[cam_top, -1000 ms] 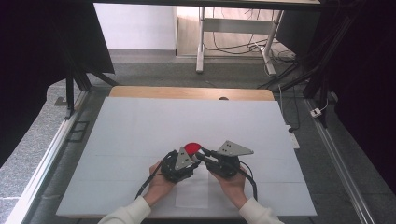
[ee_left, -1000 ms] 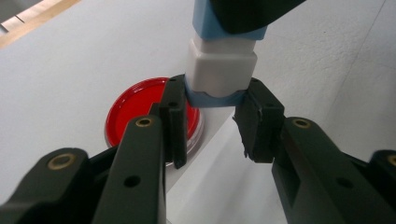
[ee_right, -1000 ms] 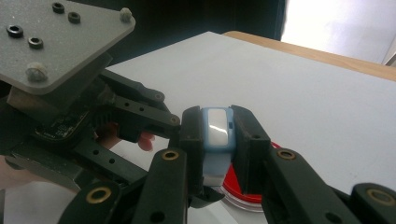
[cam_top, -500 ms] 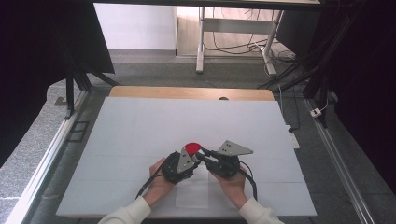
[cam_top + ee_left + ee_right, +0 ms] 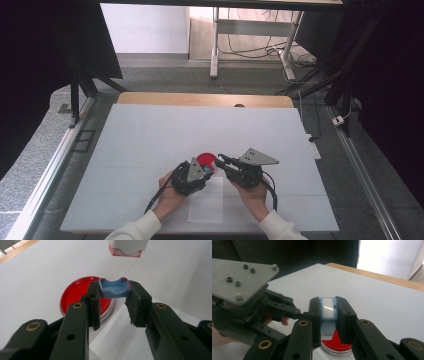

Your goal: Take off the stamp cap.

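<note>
A round red dish lies on the white table, just beyond both grippers. My left gripper is shut on a small blue cap with red-stained edges, held over the dish. My right gripper is shut on a small blue and white box, which hangs above the dish. That box appears at the top of the left gripper view, close above the cap. In the high view the left gripper and the right gripper meet tip to tip beside the dish.
A white sheet of paper lies on the table under the hands, near the front edge. A wooden strip runs along the table's far edge. Metal rails flank the table on both sides.
</note>
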Available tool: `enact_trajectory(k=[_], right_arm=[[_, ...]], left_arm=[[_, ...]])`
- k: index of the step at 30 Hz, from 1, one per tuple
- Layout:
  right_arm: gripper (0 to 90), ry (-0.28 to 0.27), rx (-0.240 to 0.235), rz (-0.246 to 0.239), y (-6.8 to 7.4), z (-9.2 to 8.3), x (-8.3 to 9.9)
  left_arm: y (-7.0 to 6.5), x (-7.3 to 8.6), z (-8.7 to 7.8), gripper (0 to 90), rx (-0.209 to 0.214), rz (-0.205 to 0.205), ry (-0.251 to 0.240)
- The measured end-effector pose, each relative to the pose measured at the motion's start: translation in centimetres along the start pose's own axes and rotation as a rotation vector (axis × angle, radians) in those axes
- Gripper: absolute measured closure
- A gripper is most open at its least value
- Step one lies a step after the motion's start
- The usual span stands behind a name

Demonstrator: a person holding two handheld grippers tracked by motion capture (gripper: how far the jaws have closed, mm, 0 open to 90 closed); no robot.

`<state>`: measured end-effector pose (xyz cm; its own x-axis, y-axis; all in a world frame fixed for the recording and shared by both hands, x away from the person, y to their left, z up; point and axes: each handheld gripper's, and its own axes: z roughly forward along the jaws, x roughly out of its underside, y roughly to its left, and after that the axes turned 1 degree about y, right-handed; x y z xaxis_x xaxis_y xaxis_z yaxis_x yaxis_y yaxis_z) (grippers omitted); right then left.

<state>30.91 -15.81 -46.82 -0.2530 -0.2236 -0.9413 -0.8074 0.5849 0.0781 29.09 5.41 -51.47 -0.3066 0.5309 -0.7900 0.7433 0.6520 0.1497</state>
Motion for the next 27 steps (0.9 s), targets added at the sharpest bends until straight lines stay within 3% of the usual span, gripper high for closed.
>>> enact_trajectory(k=[18, 27], right_arm=[[74.9, -0.004, -0.002, 0.005, -0.3, -0.1, 0.0], [74.8, -0.006, 0.001, 0.004, -0.4, -0.2, 0.0]], left_arm=[[1.2, 0.4, -1.4, 65.1, 0.004, -0.044, -0.037], [2.4, 1.1, -2.5, 65.0, 0.01, -0.088, -0.053]])
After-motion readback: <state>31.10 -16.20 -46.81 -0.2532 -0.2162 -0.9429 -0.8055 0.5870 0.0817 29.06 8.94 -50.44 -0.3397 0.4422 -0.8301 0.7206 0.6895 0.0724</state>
